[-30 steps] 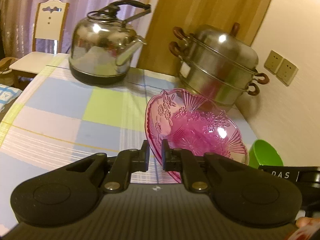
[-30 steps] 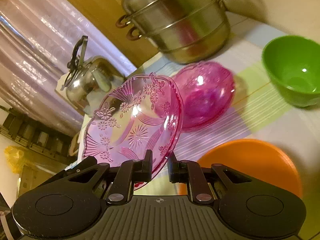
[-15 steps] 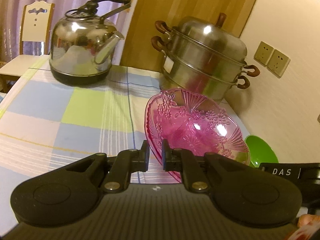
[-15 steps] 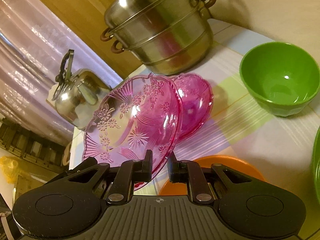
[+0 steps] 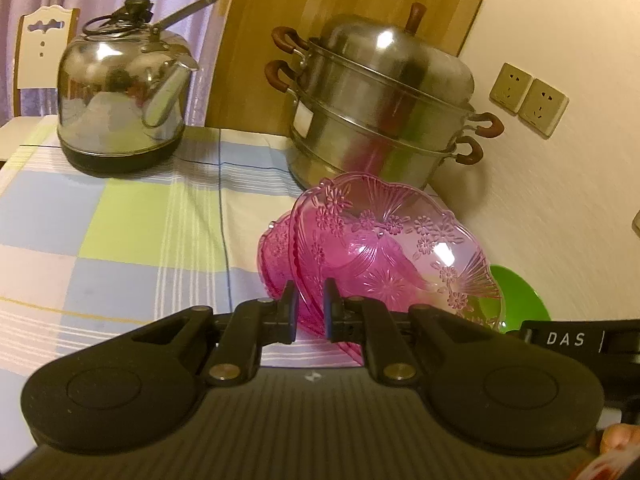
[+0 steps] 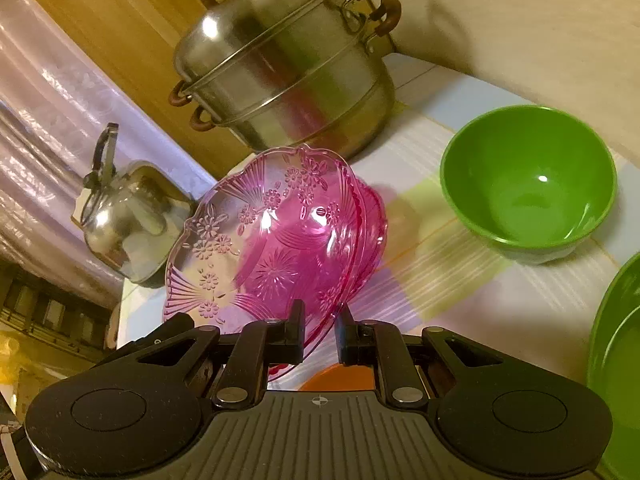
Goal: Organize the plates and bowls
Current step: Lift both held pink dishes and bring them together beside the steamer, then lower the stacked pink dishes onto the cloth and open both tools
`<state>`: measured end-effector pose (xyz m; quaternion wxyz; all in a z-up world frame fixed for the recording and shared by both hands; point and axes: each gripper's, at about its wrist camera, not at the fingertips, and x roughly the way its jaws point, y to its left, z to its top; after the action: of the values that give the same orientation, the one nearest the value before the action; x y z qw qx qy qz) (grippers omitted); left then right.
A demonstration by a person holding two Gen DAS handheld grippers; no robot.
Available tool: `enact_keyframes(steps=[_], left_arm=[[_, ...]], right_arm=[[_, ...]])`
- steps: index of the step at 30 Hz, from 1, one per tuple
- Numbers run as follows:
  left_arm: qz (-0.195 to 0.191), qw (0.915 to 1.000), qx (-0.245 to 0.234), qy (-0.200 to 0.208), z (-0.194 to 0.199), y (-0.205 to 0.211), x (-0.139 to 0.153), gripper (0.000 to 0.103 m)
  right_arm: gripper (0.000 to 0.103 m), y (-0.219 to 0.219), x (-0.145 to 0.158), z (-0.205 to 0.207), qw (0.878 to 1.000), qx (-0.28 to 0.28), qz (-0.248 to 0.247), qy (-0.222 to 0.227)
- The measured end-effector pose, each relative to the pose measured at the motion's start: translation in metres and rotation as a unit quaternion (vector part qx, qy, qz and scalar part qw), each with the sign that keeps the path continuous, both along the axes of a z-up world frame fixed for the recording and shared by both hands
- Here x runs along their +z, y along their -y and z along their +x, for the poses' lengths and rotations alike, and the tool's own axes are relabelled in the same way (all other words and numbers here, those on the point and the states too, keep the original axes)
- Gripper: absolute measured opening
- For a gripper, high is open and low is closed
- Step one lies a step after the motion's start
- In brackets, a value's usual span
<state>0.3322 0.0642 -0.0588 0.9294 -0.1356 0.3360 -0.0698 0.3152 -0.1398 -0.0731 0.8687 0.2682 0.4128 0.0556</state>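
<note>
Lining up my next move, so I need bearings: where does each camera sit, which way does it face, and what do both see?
Left wrist: on the left gripper, low over the table, facing the wall; kettle left, steamer pot right; its gripper pinches the pink dish.
Right wrist: on the right gripper, tilted, facing the same pot, green bowl at right; its gripper grips the pink dish rim.
Shared: pink dish, steamer pot, kettle, green bowl.

Partly hidden: orange plate (image 6: 336, 378) behind right gripper (image 6: 319, 334); second pink bowl (image 5: 276, 256) behind front pink bowl (image 5: 392, 256); green plate (image 6: 616, 360) cut off right of the gripper.
</note>
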Motion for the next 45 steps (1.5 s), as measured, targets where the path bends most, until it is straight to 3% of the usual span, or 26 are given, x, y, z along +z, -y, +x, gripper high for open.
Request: enact_keyframes(steps=[27, 45], left_arm=[[-0.024, 0.9987, 0.002, -0.045, 0.066, -0.006, -0.04, 0.012], [-0.021, 0.998, 0.014, -0.058, 0.079, -0.01, -0.054, 0.012]], right_arm=[[0.015, 0.007, -0.035, 0.071, 0.999, -0.006, 0.0, -0.031], [0.015, -0.001, -0.053, 0.087, 0.999, 0.005, -0.011, -0.044]])
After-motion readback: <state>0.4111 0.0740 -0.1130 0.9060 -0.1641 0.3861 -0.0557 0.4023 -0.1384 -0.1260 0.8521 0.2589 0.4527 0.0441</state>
